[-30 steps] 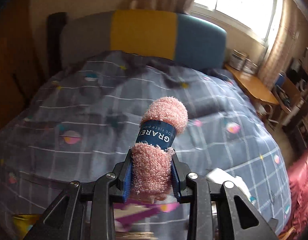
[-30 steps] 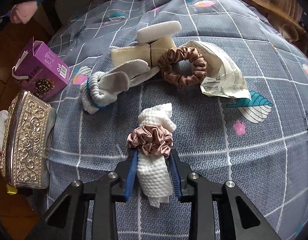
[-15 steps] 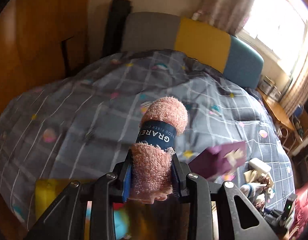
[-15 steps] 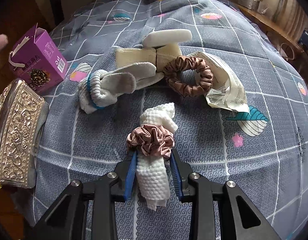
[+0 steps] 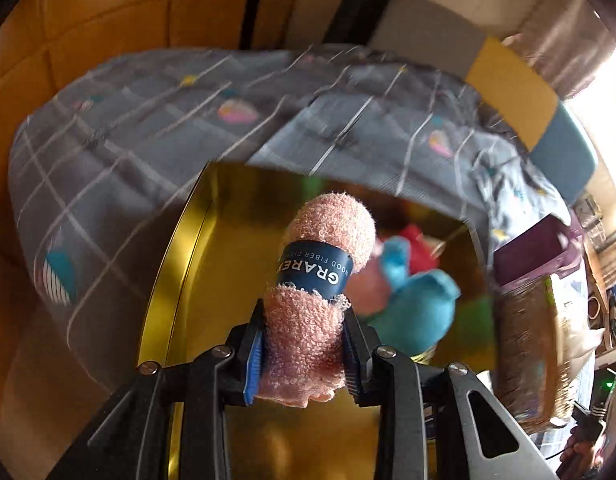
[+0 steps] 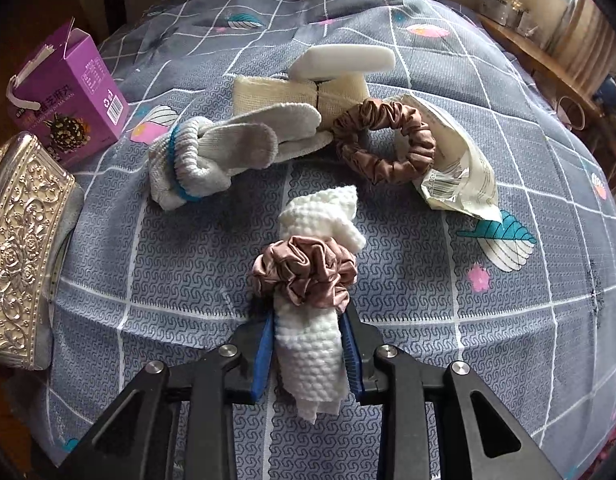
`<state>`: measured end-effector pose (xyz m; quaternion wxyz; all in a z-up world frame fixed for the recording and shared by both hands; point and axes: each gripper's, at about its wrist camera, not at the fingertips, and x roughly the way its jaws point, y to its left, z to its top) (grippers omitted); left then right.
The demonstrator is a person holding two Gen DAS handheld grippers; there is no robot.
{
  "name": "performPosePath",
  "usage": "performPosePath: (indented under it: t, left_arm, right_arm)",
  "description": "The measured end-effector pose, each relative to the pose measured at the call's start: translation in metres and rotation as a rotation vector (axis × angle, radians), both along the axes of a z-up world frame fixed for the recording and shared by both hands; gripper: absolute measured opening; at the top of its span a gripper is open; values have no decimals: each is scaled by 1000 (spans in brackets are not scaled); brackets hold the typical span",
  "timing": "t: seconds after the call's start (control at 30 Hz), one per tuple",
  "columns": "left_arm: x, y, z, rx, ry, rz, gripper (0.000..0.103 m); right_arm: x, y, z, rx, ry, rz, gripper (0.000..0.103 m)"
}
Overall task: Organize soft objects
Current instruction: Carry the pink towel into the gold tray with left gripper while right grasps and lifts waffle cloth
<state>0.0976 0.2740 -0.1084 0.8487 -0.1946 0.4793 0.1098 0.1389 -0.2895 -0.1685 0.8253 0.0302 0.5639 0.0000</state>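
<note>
The left gripper (image 5: 304, 350) is clamped on a rolled pink towel (image 5: 316, 280) with a dark blue paper band, both pads pressing into the lower half of the roll, jaws only a little apart. The roll hangs over an open gold tin (image 5: 180, 264) that sits on the grey checked bedspread (image 5: 120, 132). Inside the tin, at about three o'clock from the roll, lie a blue soft item (image 5: 412, 312) and something red and pink behind it (too blurred to name).

The step in hand looks like dropping the pink roll into the tin. To do it well, I would bring the roll low over the bare gold floor at nine o'clock of the blue item, so it settles beside the pile, not on top, and let go only once the roll is inside the walls; a springy towel may bounce off a rim.

The right gripper (image 6: 308, 350) pinches a white waffle cloth (image 6: 312, 356) bound by a rose satin scrunchie (image 6: 304, 276), jaws narrowly set, held just above the bedspread. At twelve o'clock lie a grey glove (image 6: 236, 148), a brown scrunchie (image 6: 384, 144), a cream cloth bundle (image 6: 276, 94) and a white sponge (image 6: 344, 62); a purple carton (image 6: 68, 92) stands at ten o'clock.
</note>
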Motion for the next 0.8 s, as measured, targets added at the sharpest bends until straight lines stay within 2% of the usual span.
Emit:
performPosePath:
  t: [0.13,0.3,0.67,0.8]
  left_arm:
    - [-5,-3,-18,37,37,13,37]
    - [-16,-19,-24,88,52,-34,40]
    - [-55,-57,8,222,-69,-92,41]
    - [-63,-69,18,244,-111,-130,41]
  right_arm:
    - [2,1,-1,-11,-8,1,31]
    - [0,0,-1,-16,-15,-3,31]
    - [-1,-2,1,-21,-21,-6,30]
    - [-1,-6,1,-21,-23,-26,29]
